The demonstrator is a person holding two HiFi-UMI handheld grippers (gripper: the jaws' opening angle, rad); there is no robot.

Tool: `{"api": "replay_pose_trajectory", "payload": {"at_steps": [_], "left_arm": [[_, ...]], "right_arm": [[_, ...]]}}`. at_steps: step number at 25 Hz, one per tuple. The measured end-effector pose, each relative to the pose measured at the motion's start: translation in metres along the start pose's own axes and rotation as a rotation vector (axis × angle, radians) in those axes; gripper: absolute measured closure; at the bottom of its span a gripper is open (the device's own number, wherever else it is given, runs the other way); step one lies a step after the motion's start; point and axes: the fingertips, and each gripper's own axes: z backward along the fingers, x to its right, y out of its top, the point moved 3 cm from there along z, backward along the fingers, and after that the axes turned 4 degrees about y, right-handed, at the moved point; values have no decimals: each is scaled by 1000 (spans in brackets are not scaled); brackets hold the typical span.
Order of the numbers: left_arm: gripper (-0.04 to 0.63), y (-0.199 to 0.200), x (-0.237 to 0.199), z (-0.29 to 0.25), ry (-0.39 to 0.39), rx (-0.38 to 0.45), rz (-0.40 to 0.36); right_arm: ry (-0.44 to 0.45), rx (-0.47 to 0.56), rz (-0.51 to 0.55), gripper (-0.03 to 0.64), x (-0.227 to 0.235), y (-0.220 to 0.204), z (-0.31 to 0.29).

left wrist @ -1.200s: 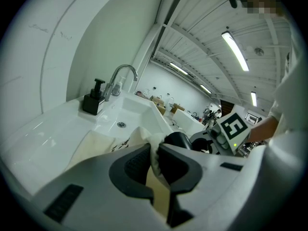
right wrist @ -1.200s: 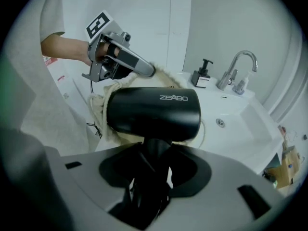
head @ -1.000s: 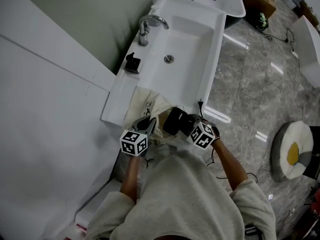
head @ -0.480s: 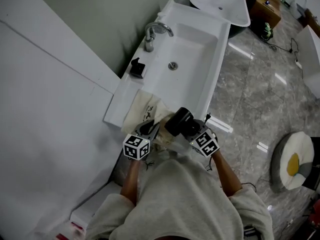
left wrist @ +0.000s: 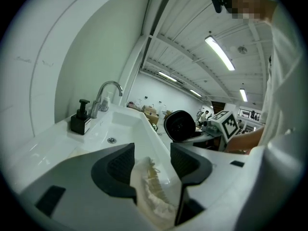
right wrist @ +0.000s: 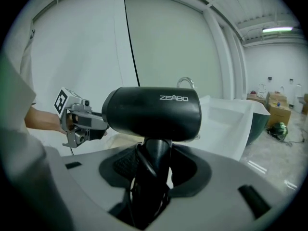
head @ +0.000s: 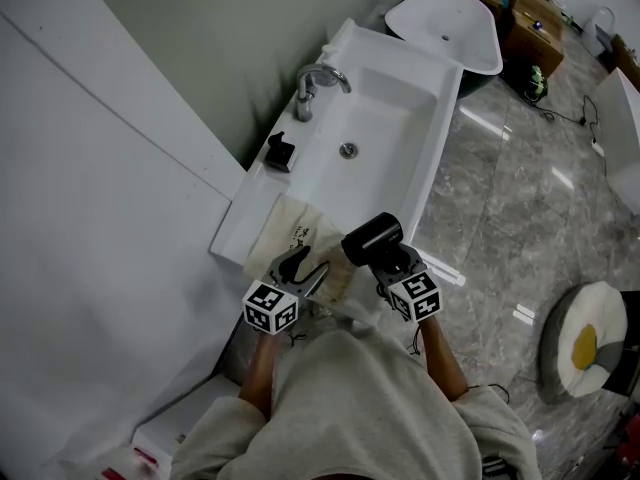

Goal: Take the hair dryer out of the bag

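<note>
A white washbasin (head: 385,118) with a chrome tap (head: 318,78) stands against a pale green wall (head: 230,48), over glossy grey marble floor (head: 510,198).

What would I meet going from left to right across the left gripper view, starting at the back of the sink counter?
soap dispenser -> faucet -> bag -> hair dryer

Bag (head: 298,236) is laid on counter (head: 236,224), nearer than basin (head: 395,128); hair dryer (head: 372,236) is positioned just right of bag; soap dispenser (head: 280,152) is set farther back.
</note>
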Motion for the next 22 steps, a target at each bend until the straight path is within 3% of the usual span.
{"api": "replay_pose_trajectory", "payload": {"at_steps": [9,17,22], "left_arm": [[390,29,-12,0,51,53,-49],[542,61,-18,2,109,118,-96],[580,85,-24,3,143,144,-116]], "right_arm": [[-79,91,-1,445,16,29,16],[-148,184,30,445,34,73,37],[-182,241,57,444,42,101,50]]}}
